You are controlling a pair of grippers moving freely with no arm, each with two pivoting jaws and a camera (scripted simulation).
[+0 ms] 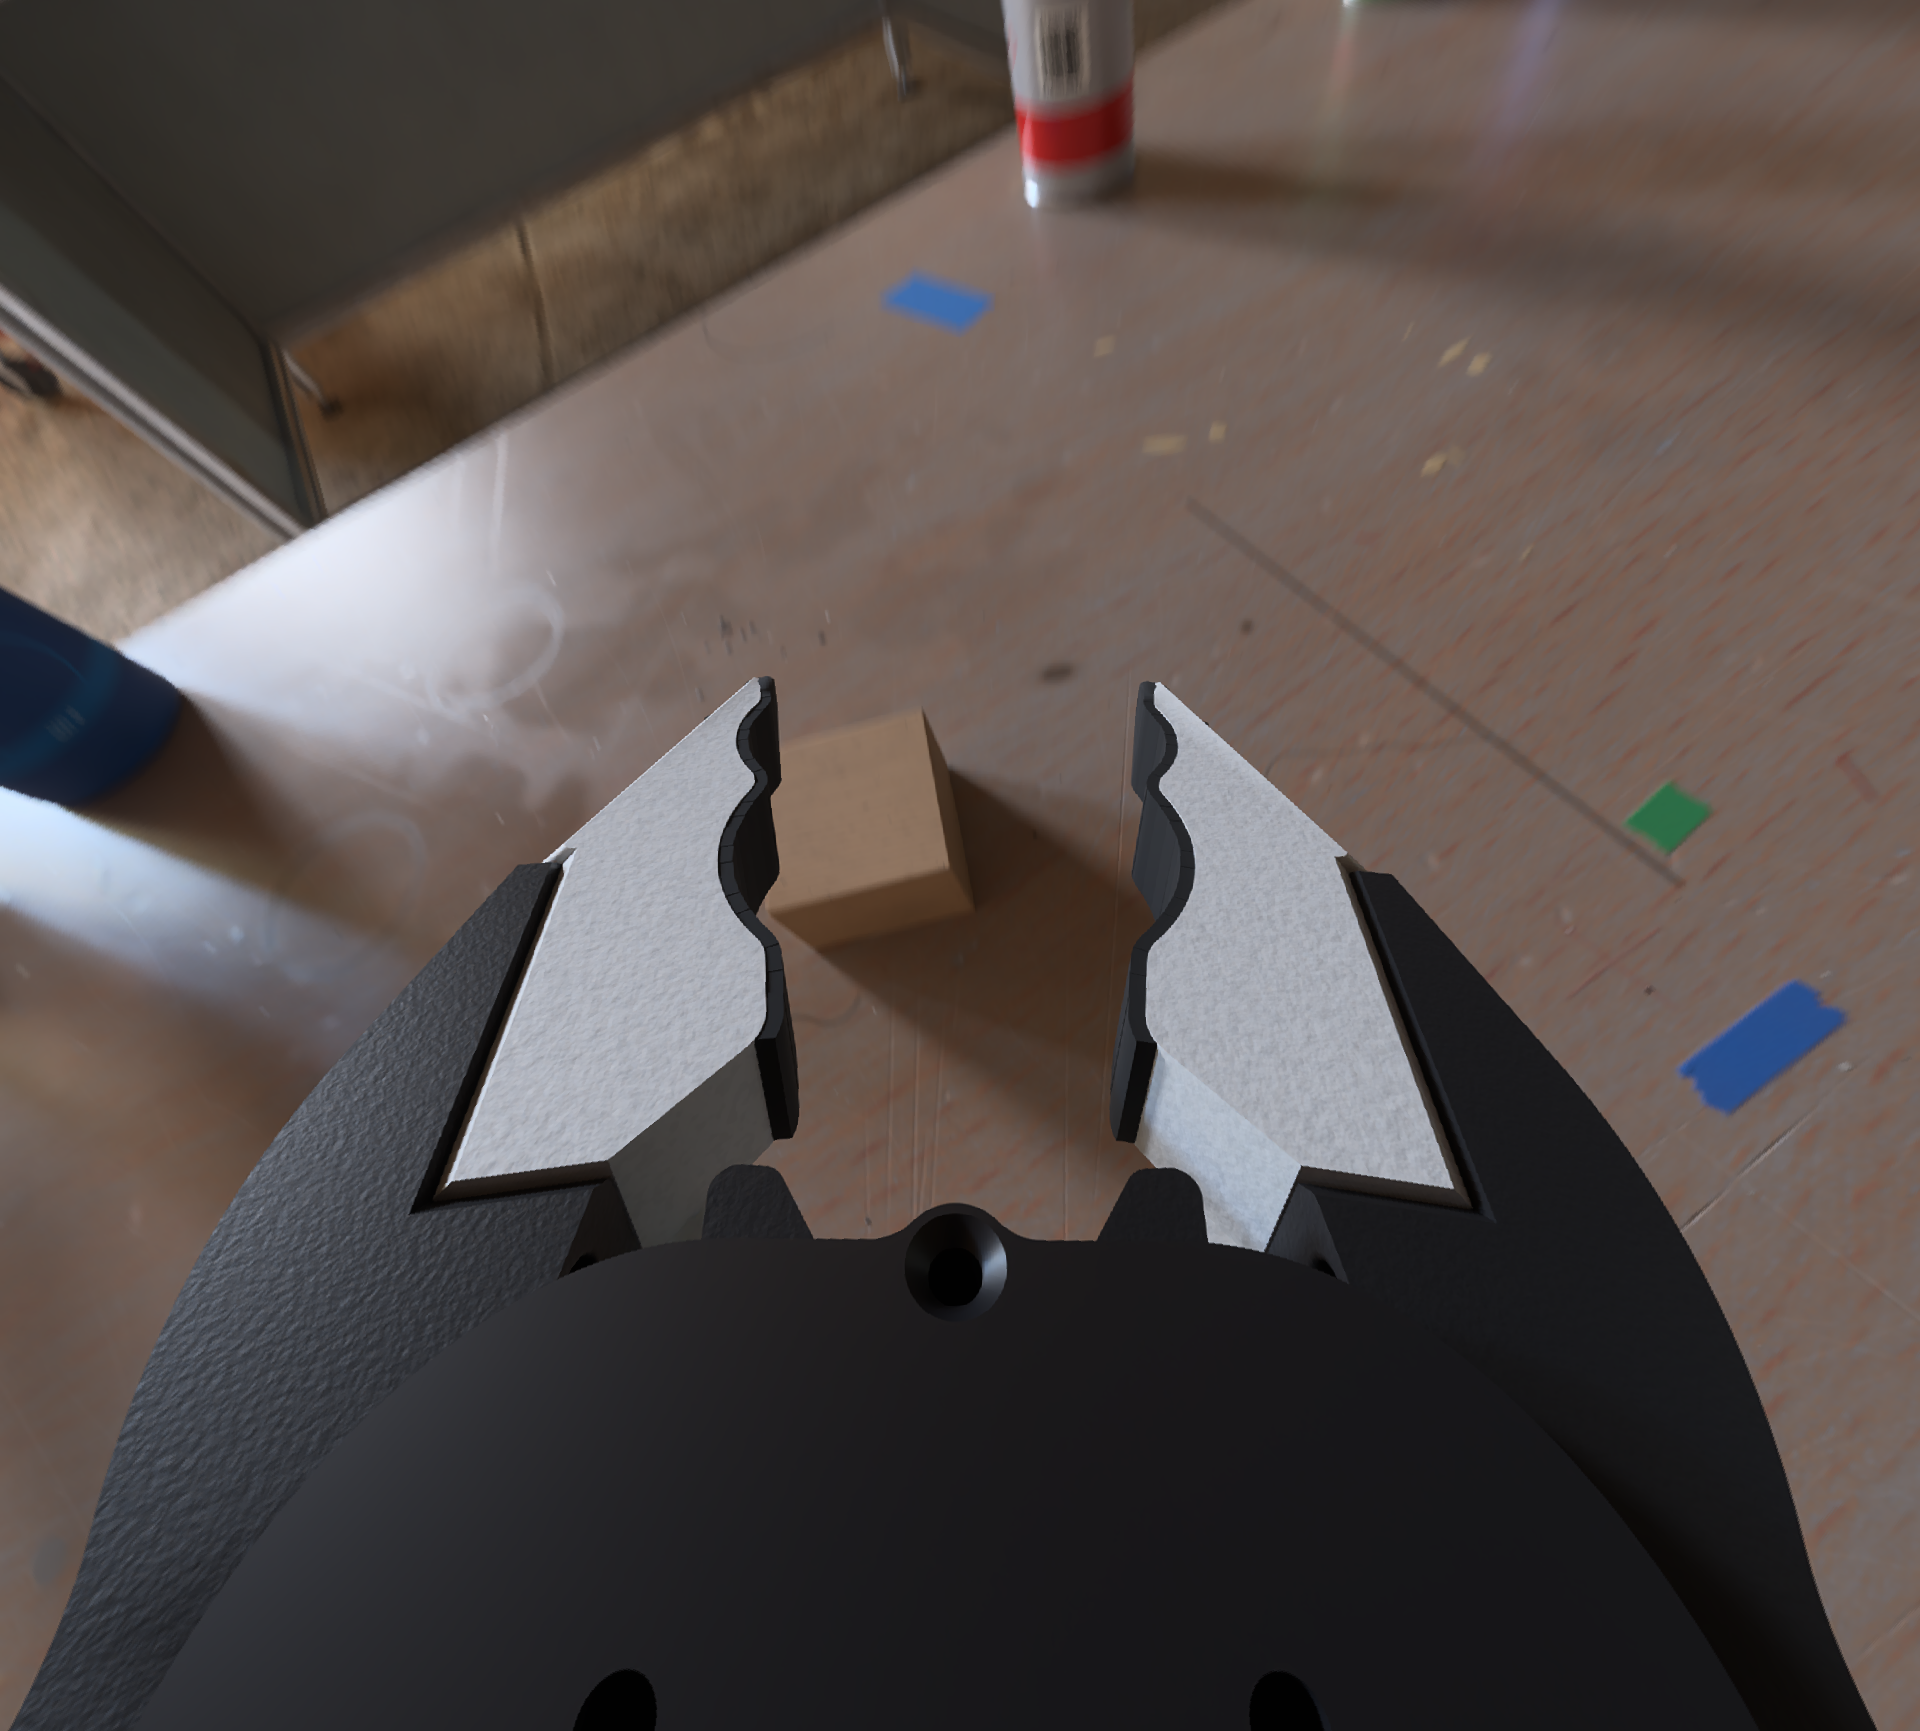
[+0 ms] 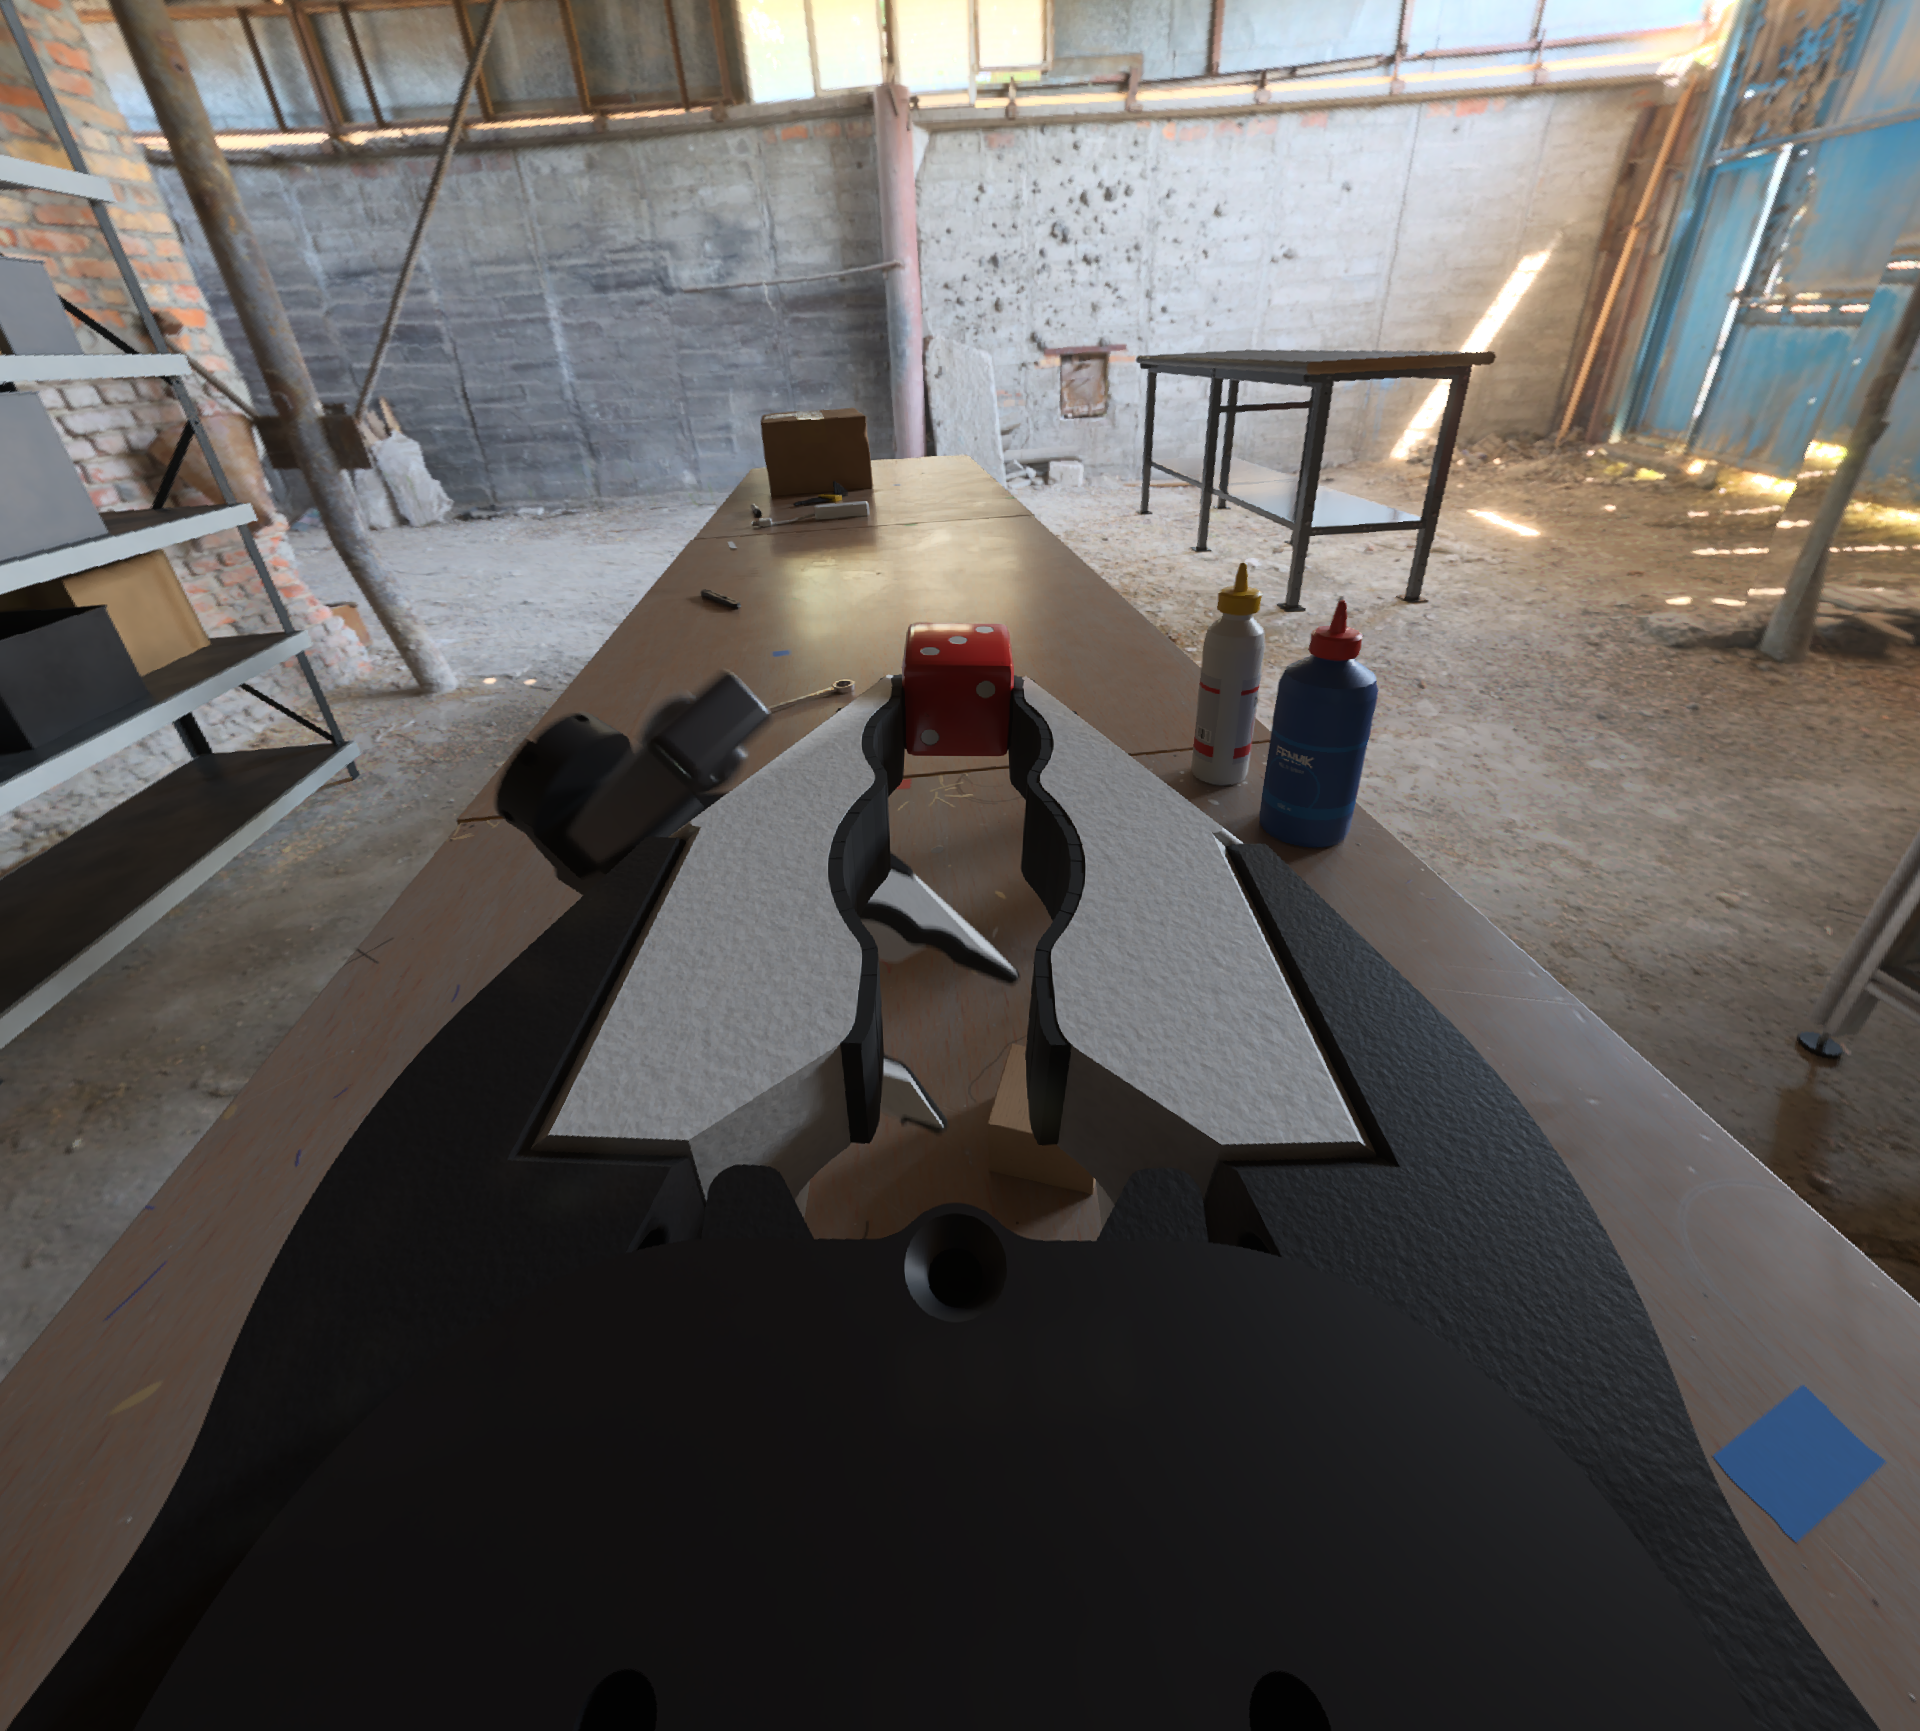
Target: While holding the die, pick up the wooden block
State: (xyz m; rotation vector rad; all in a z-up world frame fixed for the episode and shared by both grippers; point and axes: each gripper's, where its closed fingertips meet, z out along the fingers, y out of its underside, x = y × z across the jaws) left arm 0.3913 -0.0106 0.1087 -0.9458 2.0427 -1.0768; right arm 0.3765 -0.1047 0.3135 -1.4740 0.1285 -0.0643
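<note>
A small wooden block [image 1: 873, 829] lies on the brown table [image 1: 1351, 601]. My left gripper [image 1: 956, 694] is open and points down at it. The block sits between the two fingers, close against the left finger [image 1: 644, 933] and clear of the right one. My right gripper [image 2: 958, 686] is shut on a red die with white dots [image 2: 956, 715], held at the fingertips above the table [image 2: 935, 569]. In the right wrist view the left gripper's body [image 2: 623, 777] shows below and to the left, and a corner of the block [image 2: 1023, 1146] shows between my fingers.
A white bottle [image 2: 1226, 694] and a blue bottle [image 2: 1314, 756] stand at the table's right edge. Three upright bottles [image 1: 1065, 19] stand beyond the block. A blue object [image 1: 73, 715] lies at the left. A cardboard box [image 2: 816, 450] and tools lie at the far end. Shelving [image 2: 104, 642] stands to the left.
</note>
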